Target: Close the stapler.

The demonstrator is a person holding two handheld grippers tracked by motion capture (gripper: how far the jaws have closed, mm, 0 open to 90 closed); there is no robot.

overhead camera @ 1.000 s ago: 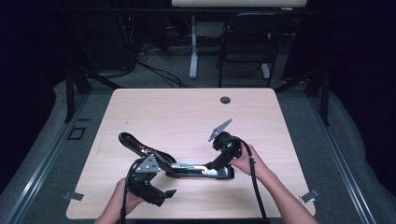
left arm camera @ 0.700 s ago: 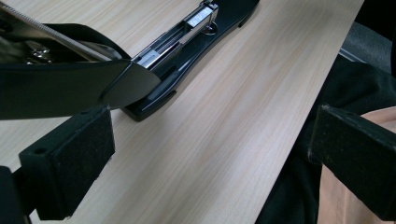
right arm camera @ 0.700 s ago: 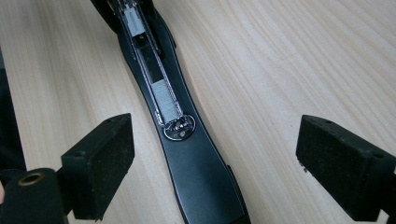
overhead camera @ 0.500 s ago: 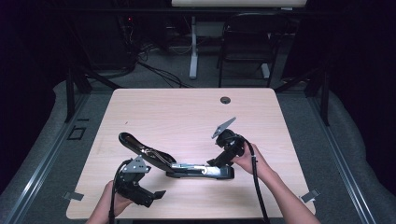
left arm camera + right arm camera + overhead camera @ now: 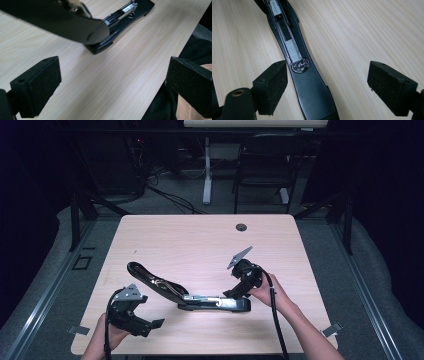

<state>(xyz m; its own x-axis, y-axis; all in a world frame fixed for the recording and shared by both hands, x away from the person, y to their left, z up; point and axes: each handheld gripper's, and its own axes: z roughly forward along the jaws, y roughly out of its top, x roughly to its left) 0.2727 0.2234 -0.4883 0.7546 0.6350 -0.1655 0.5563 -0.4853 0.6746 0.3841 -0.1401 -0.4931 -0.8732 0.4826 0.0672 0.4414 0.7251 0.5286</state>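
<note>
A black stapler (image 5: pixel 200 299) lies swung open on the wooden table (image 5: pixel 200 245). Its base sits flat and its top arm (image 5: pixel 145 275) rises to the left. My right gripper (image 5: pixel 234 293) hangs over the base's right end. In the right gripper view it (image 5: pixel 332 86) is open, with the stapler's base and staple channel (image 5: pixel 294 53) running between the pads, close to the left pad (image 5: pixel 272 86). My left gripper (image 5: pixel 150 326) is open near the table's front left edge, apart from the stapler. In the left gripper view it (image 5: pixel 112 85) is wide open over bare wood, with the top arm (image 5: pixel 62 21) ahead of it.
A small dark grommet hole (image 5: pixel 241 227) sits at the table's far middle. The table's front edge runs just below the left gripper, with the person's dark clothing (image 5: pixel 170 105) beyond it. A chair (image 5: pixel 265 165) and cables stand on the floor past the table.
My left gripper has drawn back to the left, away from the stapler, toward the front left of the table. The right gripper has barely moved.
</note>
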